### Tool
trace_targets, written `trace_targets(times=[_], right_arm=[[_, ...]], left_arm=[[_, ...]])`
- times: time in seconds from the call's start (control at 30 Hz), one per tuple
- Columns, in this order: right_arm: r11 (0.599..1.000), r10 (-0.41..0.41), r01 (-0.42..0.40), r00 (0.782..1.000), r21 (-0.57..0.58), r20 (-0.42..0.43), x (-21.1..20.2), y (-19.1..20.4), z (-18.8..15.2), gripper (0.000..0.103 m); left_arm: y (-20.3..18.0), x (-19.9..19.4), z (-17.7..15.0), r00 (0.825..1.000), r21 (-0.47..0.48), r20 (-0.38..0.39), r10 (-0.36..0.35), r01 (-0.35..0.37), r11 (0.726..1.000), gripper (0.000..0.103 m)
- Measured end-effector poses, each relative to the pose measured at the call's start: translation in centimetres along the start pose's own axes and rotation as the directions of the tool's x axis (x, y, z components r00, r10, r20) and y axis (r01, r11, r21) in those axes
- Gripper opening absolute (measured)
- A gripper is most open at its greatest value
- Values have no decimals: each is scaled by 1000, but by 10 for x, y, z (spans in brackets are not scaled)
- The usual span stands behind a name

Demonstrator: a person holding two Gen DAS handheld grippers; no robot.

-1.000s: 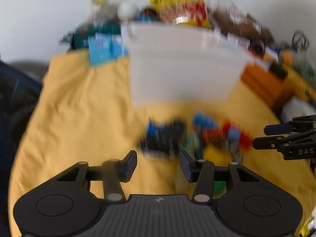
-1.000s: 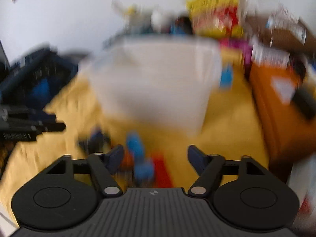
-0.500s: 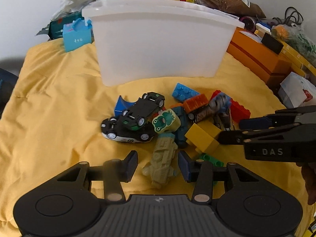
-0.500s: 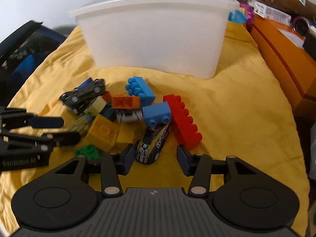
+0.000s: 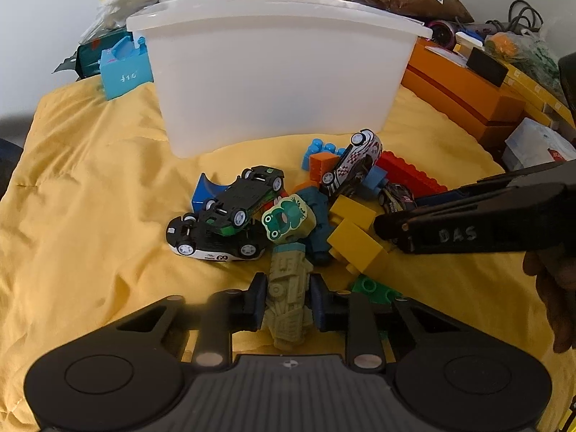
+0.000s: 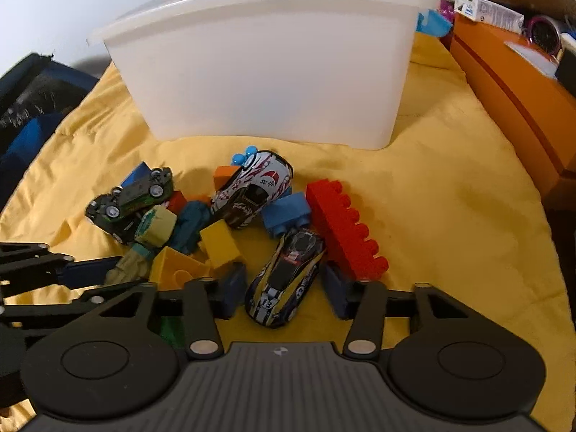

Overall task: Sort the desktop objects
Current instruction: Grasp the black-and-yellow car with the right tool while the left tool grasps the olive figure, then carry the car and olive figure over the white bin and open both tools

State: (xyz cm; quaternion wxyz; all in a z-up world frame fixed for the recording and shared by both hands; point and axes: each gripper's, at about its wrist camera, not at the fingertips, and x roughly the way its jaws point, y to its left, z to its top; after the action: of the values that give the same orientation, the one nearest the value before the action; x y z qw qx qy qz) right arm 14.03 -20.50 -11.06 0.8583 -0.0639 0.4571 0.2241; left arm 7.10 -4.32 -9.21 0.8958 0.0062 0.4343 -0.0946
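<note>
Two tools work the toy pile on the yellow cloth (image 5: 90,216) over the tabletop. Left tool (image 5: 286,300): jaws closing, pads pressed on both flanks of the olive-green toy vehicle (image 5: 288,298), which lies lengthwise between them at the near edge of the pile. Right tool (image 6: 282,288): jaws closing around the blue-and-yellow race car (image 6: 286,277); a gap shows on each side, so the pads are not yet on it.

Pile contents, seen from the left wrist: two black cars (image 5: 230,223) stacked at the left, a frog block (image 5: 288,217) just right of them, yellow bricks (image 5: 354,234) nearer the right tool, a white patterned car (image 5: 354,167) tilted on top of blue and orange bricks at the far side. Long red brick (image 6: 345,230) lies just right of the race car, touching it near the nose.

White plastic bin (image 5: 277,82) stands beyond the pile, upright; its inside is not visible. Orange boxes (image 5: 464,97) sit at far right.
</note>
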Motion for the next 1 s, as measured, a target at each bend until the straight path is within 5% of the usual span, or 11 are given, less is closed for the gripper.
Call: trace_targets(times=[0.13, 0.6, 0.8, 1.0], right_arm=[[1000, 26, -27, 999, 15, 21, -14, -10, -4, 34], [999, 36, -36, 999, 6, 13, -23, -21, -22, 34], [994, 91, -96, 991, 50, 99, -59, -29, -12, 34], [980, 154, -177, 963, 90, 221, -105, -37, 34, 34]], left_arm=[[7, -11, -2, 1000, -34, 21, 7, -6, 999, 27], [26, -31, -5, 999, -113, 42, 21, -16, 994, 27], [34, -66, 22, 991, -176, 136, 6, 19, 984, 27], [39, -93, 68, 981, -174, 193, 13, 22, 984, 27]])
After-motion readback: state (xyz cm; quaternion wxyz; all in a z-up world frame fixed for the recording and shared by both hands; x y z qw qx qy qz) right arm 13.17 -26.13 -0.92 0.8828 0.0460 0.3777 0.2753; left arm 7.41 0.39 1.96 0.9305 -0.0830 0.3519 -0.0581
